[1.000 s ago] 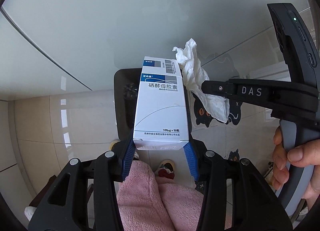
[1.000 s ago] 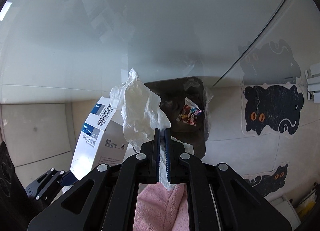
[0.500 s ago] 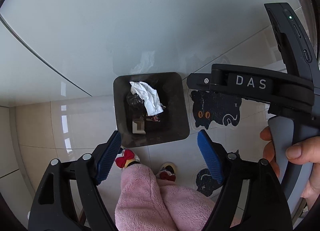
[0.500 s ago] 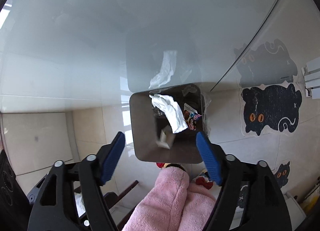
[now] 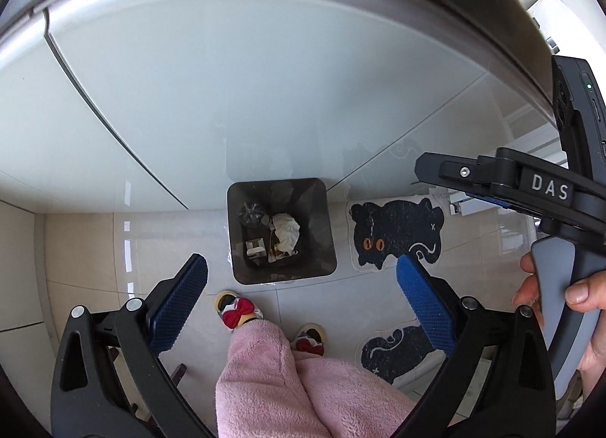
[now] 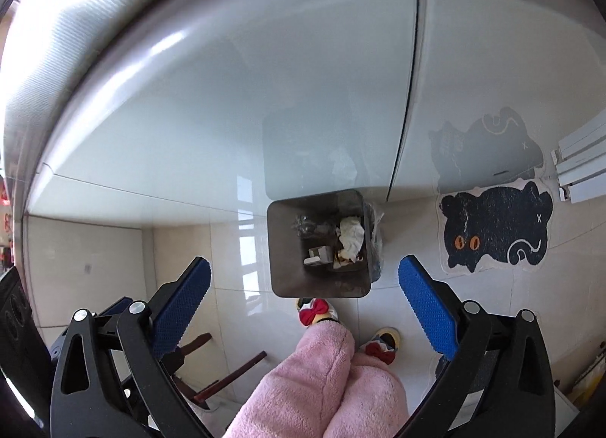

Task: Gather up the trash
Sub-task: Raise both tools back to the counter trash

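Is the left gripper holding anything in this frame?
No: the left gripper is wide open with nothing between its blue pads, and the crumpled tissue lies inside the trash bin.

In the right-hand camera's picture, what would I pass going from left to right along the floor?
Left blue finger → dark trash bin → crumpled white tissue inside it → right blue finger → black cat mat.

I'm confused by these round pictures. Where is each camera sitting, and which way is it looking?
Left wrist: sits on the left claw, looks down at the trash bin on the floor; shows pink pajama legs and the right hand.
Right wrist: sits on the right claw, also looking down; shows pink legs.
Both share the bin, crumpled tissue, cat mat and bow slippers.
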